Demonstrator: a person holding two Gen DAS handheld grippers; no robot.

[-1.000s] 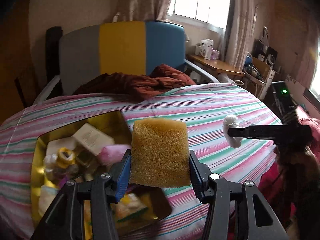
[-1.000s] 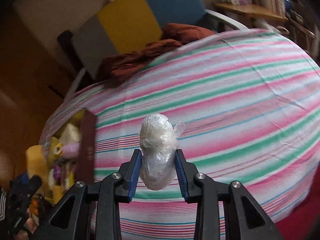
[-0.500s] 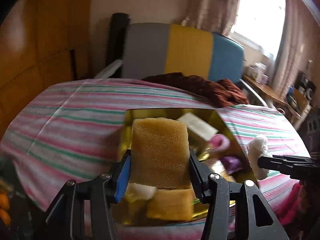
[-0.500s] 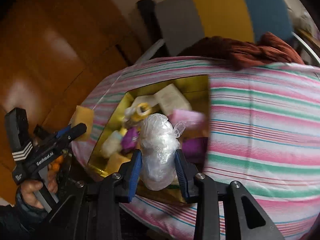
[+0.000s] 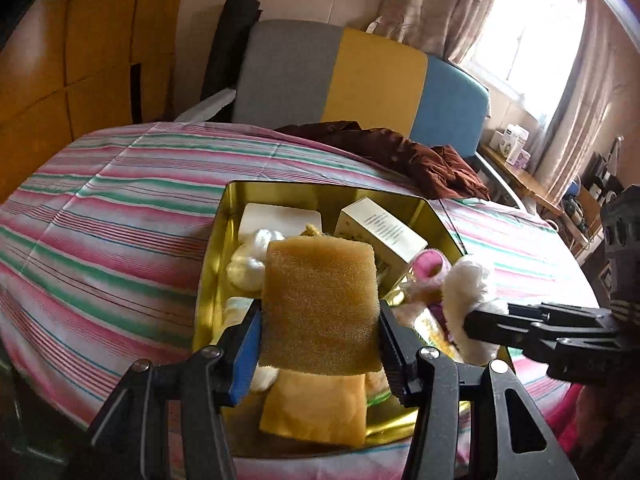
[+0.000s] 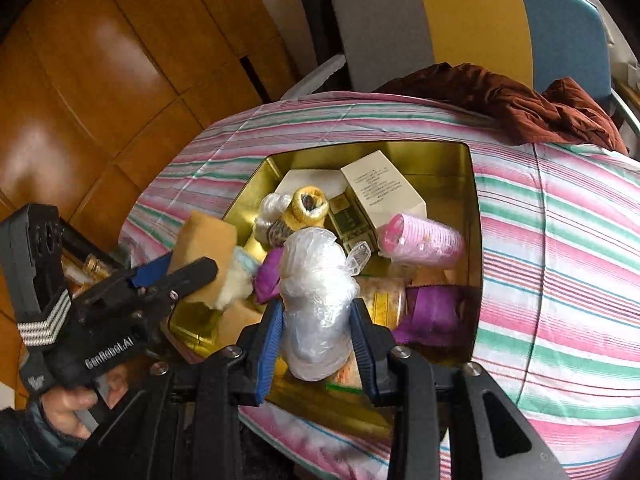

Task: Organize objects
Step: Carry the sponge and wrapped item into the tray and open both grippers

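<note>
My left gripper (image 5: 320, 344) is shut on a yellow-brown sponge (image 5: 320, 304) and holds it over the near part of a gold tin (image 5: 320, 194) on the striped bed. The sponge also shows in the right wrist view (image 6: 206, 240). My right gripper (image 6: 316, 344) is shut on a clear plastic-wrapped white bundle (image 6: 316, 300), held above the tin's near edge (image 6: 474, 240); the bundle also shows in the left wrist view (image 5: 468, 292). The tin holds a white box (image 6: 380, 188), a pink roller (image 6: 420, 240), a second sponge (image 5: 316, 408) and several small items.
A striped sheet (image 5: 120, 220) covers the bed. A dark red cloth (image 5: 408, 156) lies at its far side before a grey, yellow and blue headboard (image 5: 360, 76). A wooden wall (image 6: 100, 80) stands on the left. A cluttered desk (image 5: 520, 168) is at the right.
Both grippers have swung from over the open sheet to above the gold tin, still holding the sponge and the bundle. The tin now lies straight ahead and closer.
</note>
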